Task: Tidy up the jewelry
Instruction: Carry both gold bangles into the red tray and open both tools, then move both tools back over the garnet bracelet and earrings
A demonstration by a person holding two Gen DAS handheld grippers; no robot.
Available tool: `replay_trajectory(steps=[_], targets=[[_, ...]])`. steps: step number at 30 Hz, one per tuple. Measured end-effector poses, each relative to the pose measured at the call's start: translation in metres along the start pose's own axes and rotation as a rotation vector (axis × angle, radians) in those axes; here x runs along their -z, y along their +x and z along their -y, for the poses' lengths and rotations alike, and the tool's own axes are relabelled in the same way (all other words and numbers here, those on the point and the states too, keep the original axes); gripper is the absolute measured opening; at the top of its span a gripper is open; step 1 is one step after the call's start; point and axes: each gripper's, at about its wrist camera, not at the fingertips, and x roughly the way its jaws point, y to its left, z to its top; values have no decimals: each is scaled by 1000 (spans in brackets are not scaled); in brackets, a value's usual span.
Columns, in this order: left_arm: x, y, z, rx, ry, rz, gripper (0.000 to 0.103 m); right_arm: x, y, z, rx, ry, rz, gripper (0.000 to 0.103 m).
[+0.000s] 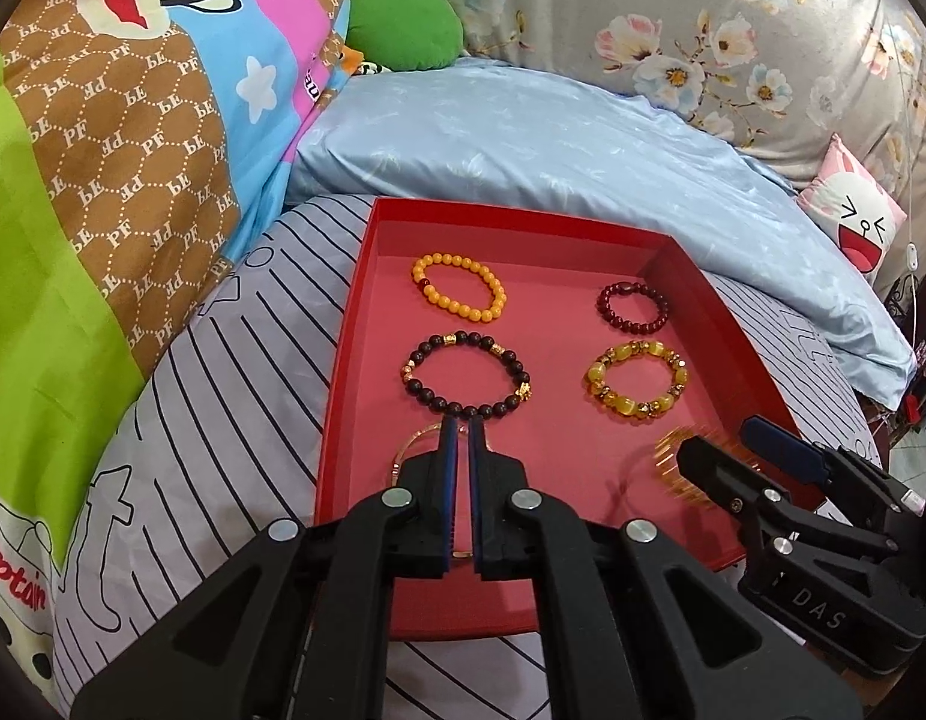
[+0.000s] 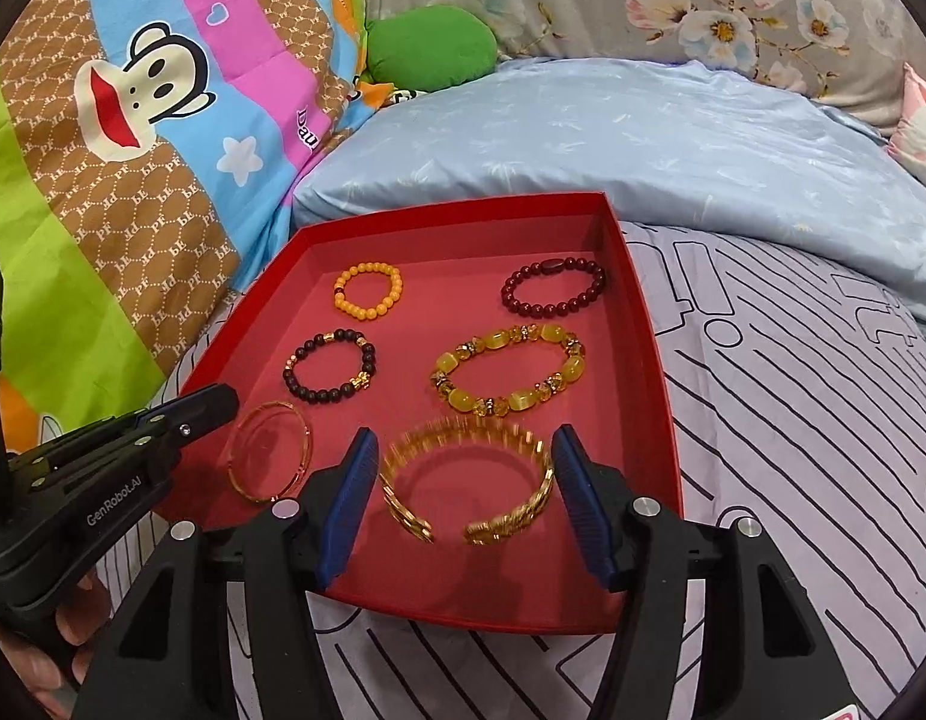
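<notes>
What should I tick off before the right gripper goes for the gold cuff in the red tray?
1. Right gripper open wide enough: ok, its blue-padded fingers stand either side of the open gold chain-link cuff bracelet.
2. Cuff lying still: cannot tell, it looks blurred in both views.
3. Left gripper out of the way: ok, shut and over the thin clear gold-rimmed bangle, apart from the cuff.
4. Neighbouring yellow cat's-eye bead bracelet apart from the cuff: cannot tell, they look very close.
5. Shallow red cardboard tray flat on the striped bedding: ok.
</notes>
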Motion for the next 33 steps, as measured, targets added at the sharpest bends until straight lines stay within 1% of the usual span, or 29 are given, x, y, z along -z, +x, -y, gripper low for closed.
replay_trajectory(steps=[1,2,4,22,29,33], targets=[[1,-1,-1,-1,-1,1,6,0,-1,0,1,2,4,61],[1,-2,-1,-4,-4,3,10,0,-2,1,4,4,10,62],[2,-5,-3,-8,-13,7,14,-1,-4,1,4,7,15,63],[16,-36,-2,5,-1,32,14,12,-37,-3,7,3,45,63],[31,-55,-2,21,-2,36,14,32,-59,4,7,25,43,63],[48,-68,-2,15,6,37,14,47,-69,9,8,45,30,63]])
